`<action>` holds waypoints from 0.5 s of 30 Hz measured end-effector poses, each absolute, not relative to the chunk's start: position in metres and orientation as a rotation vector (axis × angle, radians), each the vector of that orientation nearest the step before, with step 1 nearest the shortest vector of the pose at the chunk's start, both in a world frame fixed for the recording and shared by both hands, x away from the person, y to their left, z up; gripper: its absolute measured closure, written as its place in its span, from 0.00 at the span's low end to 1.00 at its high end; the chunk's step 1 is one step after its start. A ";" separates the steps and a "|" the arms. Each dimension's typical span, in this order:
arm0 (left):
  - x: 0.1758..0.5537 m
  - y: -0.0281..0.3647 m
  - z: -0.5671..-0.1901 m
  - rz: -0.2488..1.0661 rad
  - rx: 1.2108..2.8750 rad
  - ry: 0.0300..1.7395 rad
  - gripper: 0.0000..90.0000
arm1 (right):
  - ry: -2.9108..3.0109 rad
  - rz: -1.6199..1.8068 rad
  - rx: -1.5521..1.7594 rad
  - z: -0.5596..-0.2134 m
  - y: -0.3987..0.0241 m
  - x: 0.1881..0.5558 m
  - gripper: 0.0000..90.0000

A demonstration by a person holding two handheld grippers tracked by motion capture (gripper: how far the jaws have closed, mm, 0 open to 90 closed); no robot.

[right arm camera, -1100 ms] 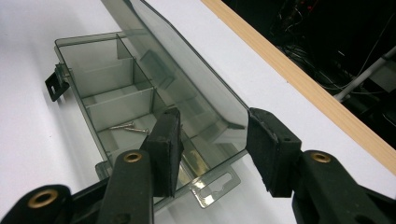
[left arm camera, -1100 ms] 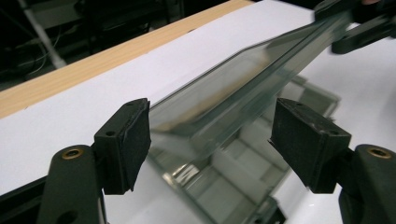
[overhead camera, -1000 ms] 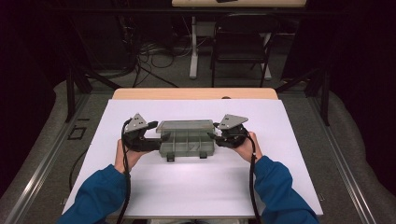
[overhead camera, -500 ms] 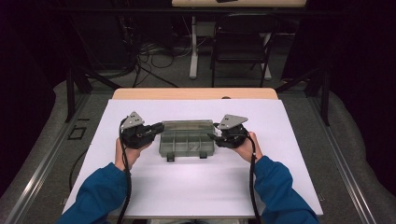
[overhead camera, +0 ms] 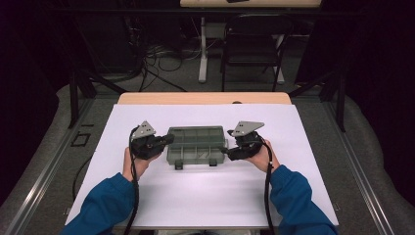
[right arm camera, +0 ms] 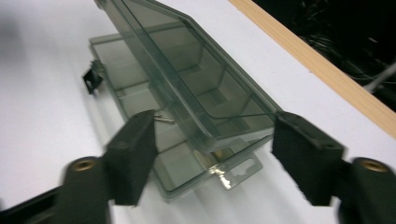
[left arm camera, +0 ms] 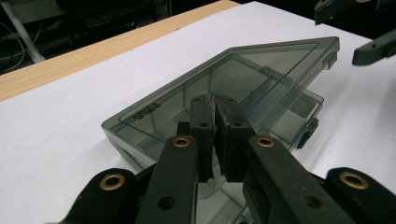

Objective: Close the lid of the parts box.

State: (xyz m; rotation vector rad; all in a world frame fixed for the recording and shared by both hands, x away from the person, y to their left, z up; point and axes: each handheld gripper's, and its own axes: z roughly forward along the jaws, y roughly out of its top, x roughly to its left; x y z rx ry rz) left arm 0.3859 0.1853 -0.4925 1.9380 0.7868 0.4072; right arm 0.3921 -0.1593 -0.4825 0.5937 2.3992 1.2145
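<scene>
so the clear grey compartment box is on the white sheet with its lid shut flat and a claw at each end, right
Not quite: the lid is not shut flat. The left gripper view shows it tilted up off the tray of the compartment box, and the right gripper view shows the same gap. The rest holds: the box sits on the white sheet, with the left claw and right claw at its ends.

surface: wooden table (overhead camera: 147, 98) — white sheet (overhead camera: 205, 196) over it | on sheet: smoky plastic compartment box (overhead camera: 196, 145), seemingly empty

Left tool (overhead camera: 169, 140) closed; right tool (overhead camera: 226, 150) opening.
</scene>
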 end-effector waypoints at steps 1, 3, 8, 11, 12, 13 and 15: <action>0.386 0.186 -0.493 0.407 1.942 0.783 0.96 | 2.400 1.226 0.591 -0.481 -0.160 0.391 0.44; 0.386 0.185 -0.493 0.413 1.944 0.780 0.97 | 2.396 1.248 0.593 -0.479 -0.160 0.390 0.51; 0.385 0.185 -0.496 0.411 1.949 0.780 0.98 | 2.332 1.343 0.620 -0.471 -0.158 0.386 0.75; 0.385 0.184 -0.497 0.406 1.952 0.777 0.99 | 2.322 1.338 0.630 -0.473 -0.155 0.385 0.86; 0.385 0.184 -0.498 0.407 1.954 0.776 0.99 | 2.316 1.332 0.642 -0.475 -0.153 0.385 0.92; 0.385 0.183 -0.498 0.404 1.957 0.773 1.00 | 2.307 1.332 0.645 -0.476 -0.152 0.386 0.95; 0.385 0.183 -0.499 0.403 1.959 0.772 1.00 | 2.308 1.322 0.652 -0.478 -0.151 0.385 0.98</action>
